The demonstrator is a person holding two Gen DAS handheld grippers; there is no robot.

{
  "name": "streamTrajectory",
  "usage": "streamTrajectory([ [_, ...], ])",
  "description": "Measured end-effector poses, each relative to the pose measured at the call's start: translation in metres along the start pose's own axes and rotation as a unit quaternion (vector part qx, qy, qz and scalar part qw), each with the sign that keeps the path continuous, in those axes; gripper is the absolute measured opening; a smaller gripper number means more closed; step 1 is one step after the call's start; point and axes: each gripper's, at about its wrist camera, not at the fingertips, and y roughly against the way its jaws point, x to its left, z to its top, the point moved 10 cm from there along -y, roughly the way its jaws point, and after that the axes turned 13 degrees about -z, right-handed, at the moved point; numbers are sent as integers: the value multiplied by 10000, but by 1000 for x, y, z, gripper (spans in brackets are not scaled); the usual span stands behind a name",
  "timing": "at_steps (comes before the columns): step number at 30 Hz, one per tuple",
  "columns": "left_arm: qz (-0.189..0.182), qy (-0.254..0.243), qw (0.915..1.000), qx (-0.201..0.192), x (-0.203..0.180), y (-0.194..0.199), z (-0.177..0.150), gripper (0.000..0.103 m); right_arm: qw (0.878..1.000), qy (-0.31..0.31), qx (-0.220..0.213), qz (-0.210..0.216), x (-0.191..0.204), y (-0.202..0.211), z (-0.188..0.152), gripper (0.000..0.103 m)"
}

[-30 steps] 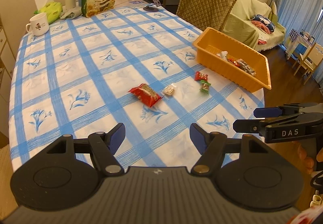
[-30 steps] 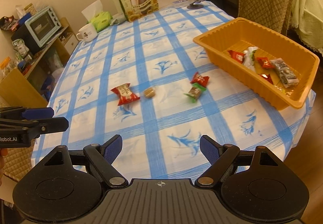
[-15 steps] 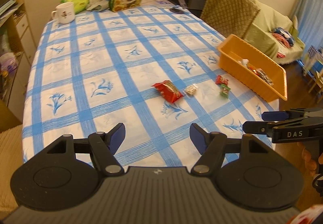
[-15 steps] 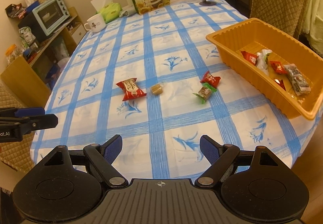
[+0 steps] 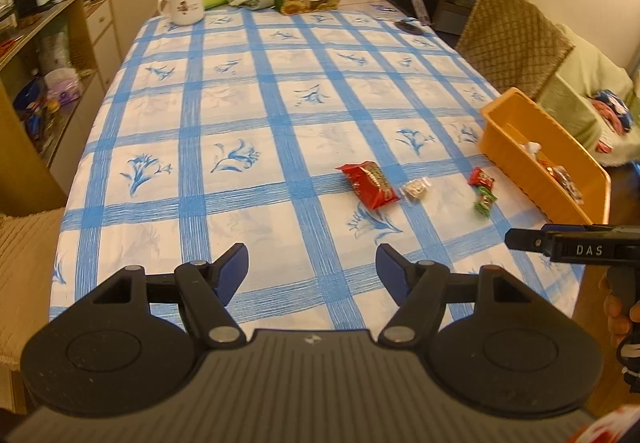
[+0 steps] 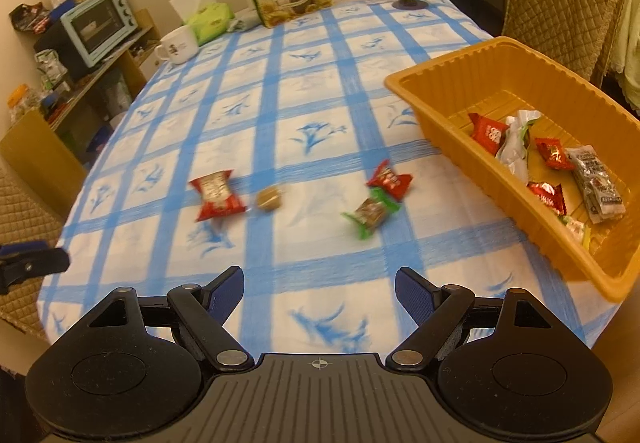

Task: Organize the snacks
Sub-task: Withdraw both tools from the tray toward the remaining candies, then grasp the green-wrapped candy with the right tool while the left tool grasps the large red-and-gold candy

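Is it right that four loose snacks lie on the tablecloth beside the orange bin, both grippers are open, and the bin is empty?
Not quite. The orange bin is not empty: the right wrist view shows several wrapped snacks inside it. The rest holds: four loose snacks lie on the tablecloth beside the bin, and the left gripper and right gripper are both open, holding nothing.

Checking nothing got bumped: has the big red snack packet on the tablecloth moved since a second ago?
No. The big red snack packet lies left of the small tan candy, on the same tablecloth square as before; only the cameras shifted.
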Motion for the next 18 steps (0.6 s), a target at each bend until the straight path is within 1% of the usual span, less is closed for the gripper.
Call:
streamTrajectory([
  [4,119,114,9999,-10,0,-6,0,68,10000,61,-40,-26,-8,-15,9,81],
  [7,207,180,9996,-6,1,-9,-1,68,10000,30,2,49,-9,-26,13,73],
  [13,391,316,9987,-9,5,-9,-2,68,9995,-256,94,162,-14,-48,24,61],
  [16,482,390,9981,-5,10,-8,-3,68,9988,-444,130,138,-18,-57,29,54],
  [18,526,426,9977,-6,12,-8,-3,68,9985,-521,136,96,-20,-62,33,51],
])
